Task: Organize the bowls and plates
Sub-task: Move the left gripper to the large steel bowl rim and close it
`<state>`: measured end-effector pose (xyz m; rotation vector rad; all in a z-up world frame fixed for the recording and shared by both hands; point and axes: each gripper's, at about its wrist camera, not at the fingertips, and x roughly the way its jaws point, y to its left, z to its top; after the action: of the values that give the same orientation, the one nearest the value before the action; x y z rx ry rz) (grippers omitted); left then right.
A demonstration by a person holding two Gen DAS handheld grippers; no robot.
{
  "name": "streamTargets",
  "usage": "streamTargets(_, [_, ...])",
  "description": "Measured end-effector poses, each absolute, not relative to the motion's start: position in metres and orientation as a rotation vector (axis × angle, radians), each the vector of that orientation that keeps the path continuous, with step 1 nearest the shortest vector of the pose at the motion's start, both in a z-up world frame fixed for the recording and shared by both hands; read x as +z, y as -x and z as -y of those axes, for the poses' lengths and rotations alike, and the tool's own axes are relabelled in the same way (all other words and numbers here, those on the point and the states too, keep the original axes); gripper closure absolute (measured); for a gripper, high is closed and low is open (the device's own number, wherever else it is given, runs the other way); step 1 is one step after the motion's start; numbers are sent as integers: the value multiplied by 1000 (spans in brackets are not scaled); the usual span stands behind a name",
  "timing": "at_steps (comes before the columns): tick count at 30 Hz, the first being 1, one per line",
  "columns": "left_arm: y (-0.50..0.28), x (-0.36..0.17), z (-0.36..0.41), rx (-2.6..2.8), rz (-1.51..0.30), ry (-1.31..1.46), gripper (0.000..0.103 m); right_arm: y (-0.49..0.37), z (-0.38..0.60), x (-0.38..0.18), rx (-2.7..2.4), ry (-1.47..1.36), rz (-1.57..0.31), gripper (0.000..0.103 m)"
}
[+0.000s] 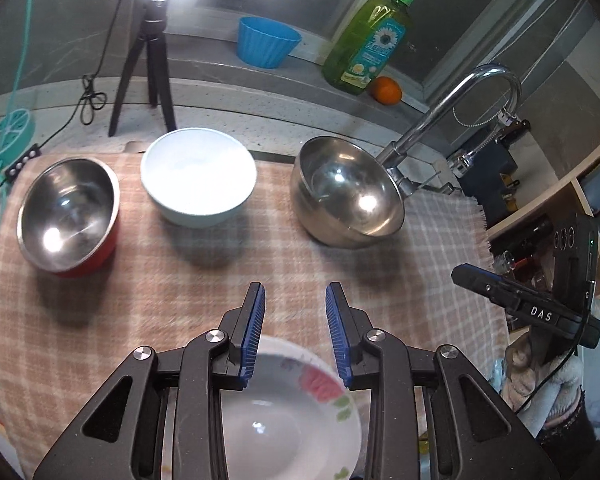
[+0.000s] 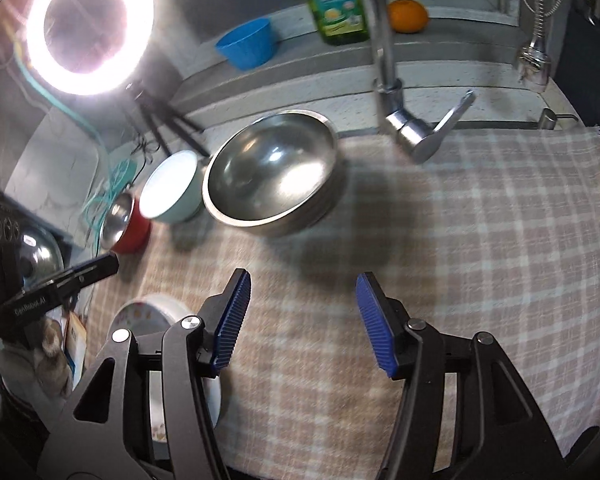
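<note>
On the checked cloth three bowls stand in a row at the back: a steel bowl with a red outside, a pale blue bowl and a large steel bowl. My left gripper is open, its blue pads apart above a white flowered bowl that lies near the front edge, untouched. In the right wrist view my right gripper is open over bare cloth. The large steel bowl is ahead of it, and the flowered bowl is at its left.
A chrome tap rises behind the large steel bowl. On the ledge behind stand a blue cup, a green soap bottle and an orange. A ring light on a tripod is at the back left, with shelves at the right.
</note>
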<state>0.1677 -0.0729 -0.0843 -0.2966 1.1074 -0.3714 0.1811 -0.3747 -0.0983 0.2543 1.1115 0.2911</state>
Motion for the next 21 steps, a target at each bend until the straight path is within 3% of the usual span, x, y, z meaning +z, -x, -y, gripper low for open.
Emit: streamTargets(21, [-268, -122, 110, -311, -1194, 406, 73, -270, 391, -141, 349, -476, -1167, 48])
